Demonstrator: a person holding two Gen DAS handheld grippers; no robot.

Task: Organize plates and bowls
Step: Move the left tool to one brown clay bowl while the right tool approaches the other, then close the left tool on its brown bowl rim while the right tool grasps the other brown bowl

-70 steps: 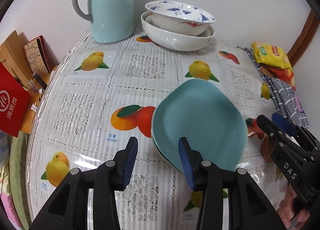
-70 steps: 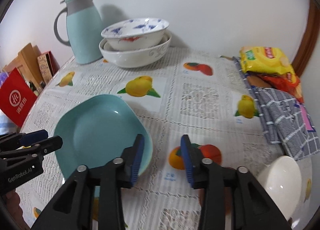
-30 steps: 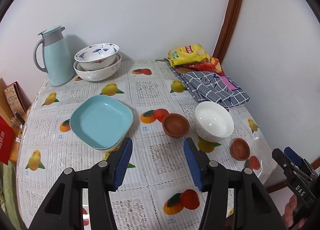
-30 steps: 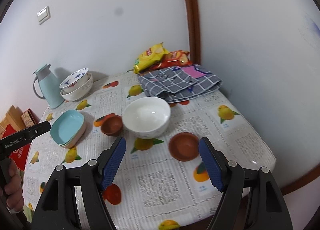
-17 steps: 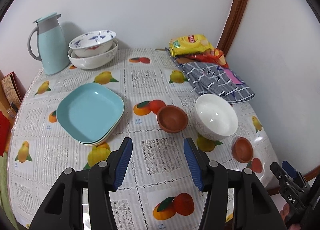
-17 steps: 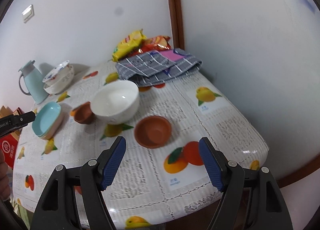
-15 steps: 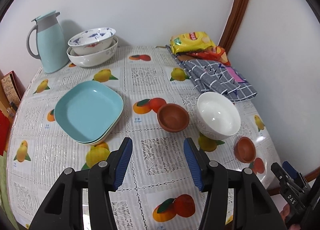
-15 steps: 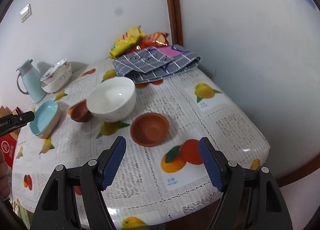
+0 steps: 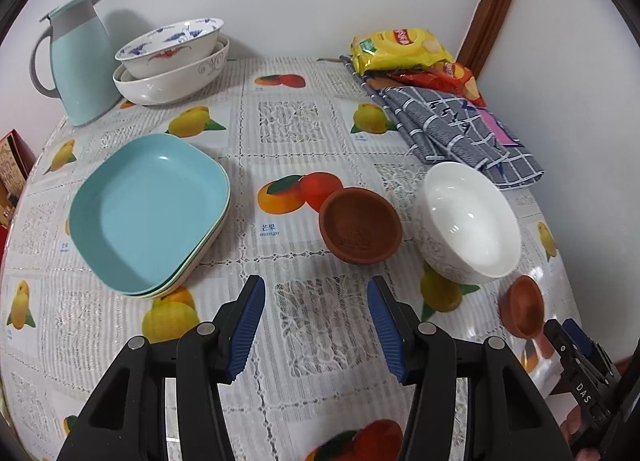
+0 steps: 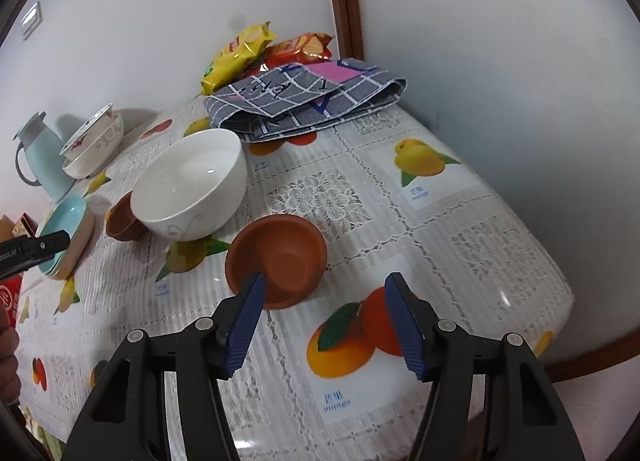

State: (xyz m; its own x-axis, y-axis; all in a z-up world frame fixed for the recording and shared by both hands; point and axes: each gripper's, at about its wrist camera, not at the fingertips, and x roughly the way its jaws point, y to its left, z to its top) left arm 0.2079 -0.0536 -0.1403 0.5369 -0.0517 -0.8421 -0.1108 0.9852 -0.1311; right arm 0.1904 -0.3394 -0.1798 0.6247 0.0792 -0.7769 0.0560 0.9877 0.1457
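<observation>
Sitting before right jaws, brown bowl (image 10: pixel 277 257), ungripped

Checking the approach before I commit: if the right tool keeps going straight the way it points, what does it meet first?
Probably the near brown bowl. It sits just ahead of the right tool, slightly toward its left finger, with nothing between. The tool is open and empty. Depth is uncertain.
</observation>
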